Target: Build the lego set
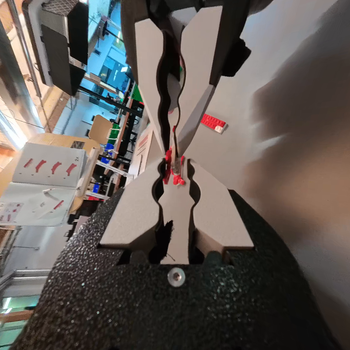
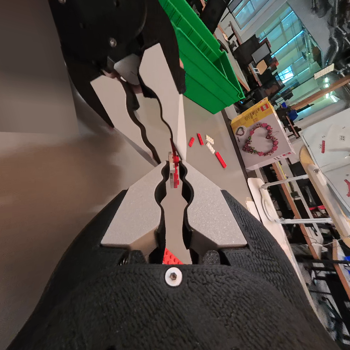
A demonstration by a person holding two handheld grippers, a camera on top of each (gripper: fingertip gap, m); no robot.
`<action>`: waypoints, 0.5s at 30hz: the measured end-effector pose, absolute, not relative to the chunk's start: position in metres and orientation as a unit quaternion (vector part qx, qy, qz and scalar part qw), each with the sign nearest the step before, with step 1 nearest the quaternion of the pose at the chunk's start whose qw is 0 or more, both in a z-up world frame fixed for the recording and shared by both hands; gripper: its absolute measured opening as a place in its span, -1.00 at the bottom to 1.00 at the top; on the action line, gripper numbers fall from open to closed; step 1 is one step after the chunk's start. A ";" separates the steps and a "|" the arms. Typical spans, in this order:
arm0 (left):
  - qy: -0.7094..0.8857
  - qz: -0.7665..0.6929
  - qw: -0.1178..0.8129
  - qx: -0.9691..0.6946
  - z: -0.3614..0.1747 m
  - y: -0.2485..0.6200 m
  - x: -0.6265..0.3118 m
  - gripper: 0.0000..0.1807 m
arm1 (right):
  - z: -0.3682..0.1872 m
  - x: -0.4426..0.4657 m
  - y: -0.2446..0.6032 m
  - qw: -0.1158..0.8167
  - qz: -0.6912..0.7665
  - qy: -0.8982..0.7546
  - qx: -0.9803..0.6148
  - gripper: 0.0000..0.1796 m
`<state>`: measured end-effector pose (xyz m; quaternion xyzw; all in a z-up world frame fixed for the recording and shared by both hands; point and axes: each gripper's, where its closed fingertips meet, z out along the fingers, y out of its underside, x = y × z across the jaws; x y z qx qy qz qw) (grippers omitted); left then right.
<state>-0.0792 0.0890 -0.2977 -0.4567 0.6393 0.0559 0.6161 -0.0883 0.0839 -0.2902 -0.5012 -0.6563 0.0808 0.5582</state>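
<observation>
Both grippers meet tip to tip, left gripper [image 1: 175,161] & right gripper [image 2: 173,164] fingers each pinched narrow on the small red-and-grey lego plate assembly [image 2: 174,170], long axis running along the fingers, above the grey desk [image 2: 204,121].

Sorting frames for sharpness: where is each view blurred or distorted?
Left wrist view: the right side smears into brown-grey blur, while the left tool and red lego plates stay sharp. Right wrist view: the left side is smeared; the lego box is crisp, with wide-angle bending at the edges.
</observation>
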 end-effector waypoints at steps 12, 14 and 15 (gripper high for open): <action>0.626 0.072 0.629 -0.455 -0.286 0.092 -0.086 -0.88 | -0.280 -0.086 0.088 0.584 0.043 -0.638 -0.500 -0.84; 0.627 0.063 0.629 -0.456 -0.286 0.091 -0.086 -0.88 | -0.281 -0.083 0.089 0.582 0.032 -0.641 -0.499 -0.86; 0.627 0.060 0.630 -0.455 -0.285 0.090 -0.086 -0.88 | -0.281 -0.083 0.088 0.580 0.034 -0.643 -0.499 -0.88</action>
